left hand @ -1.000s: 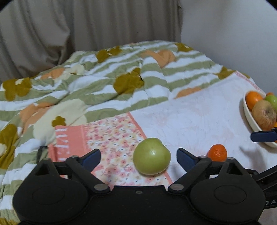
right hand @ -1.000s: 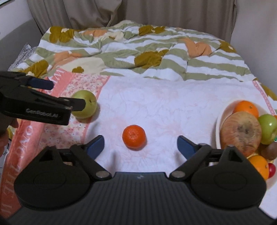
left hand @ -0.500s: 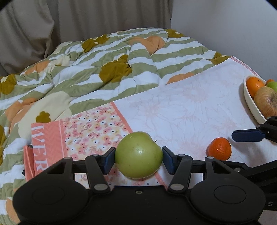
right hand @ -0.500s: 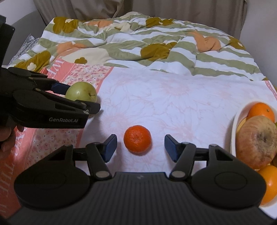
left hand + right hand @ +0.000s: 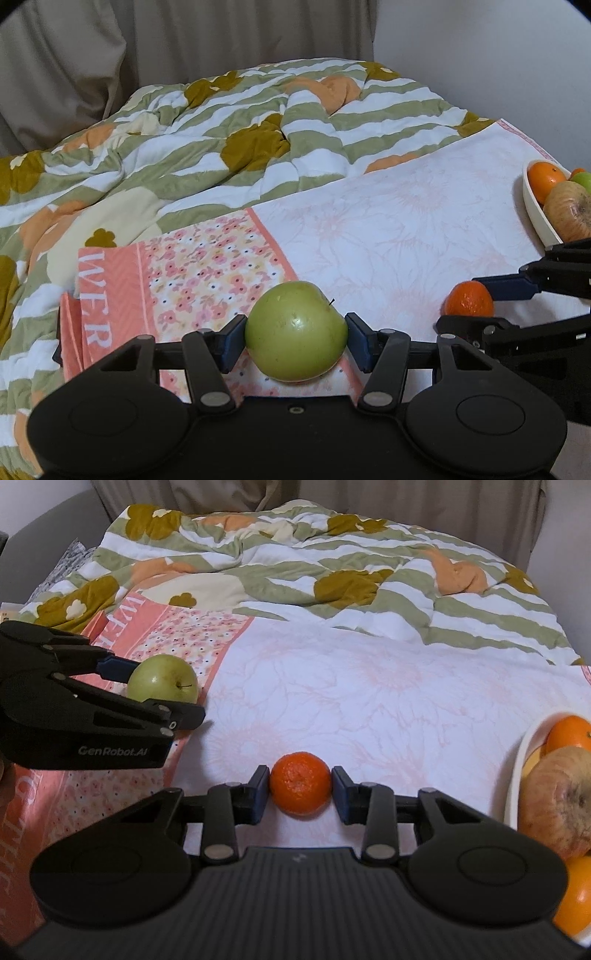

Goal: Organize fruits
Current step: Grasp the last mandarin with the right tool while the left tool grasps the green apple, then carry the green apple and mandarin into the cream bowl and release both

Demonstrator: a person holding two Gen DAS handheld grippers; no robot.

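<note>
At right, on the bedspread, a white bowl [image 5: 517, 775] holds oranges, a green apple and a brownish fruit. Left gripper [image 5: 295, 336] clamps a smooth green apple [image 5: 295, 328]; right gripper [image 5: 300, 790], closing, touches a dimpled mandarin [image 5: 300, 788].

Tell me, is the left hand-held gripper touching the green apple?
Touching. In the left wrist view both pads of the left hand-held gripper press against the sides of the green apple, with no gap showing.
</note>
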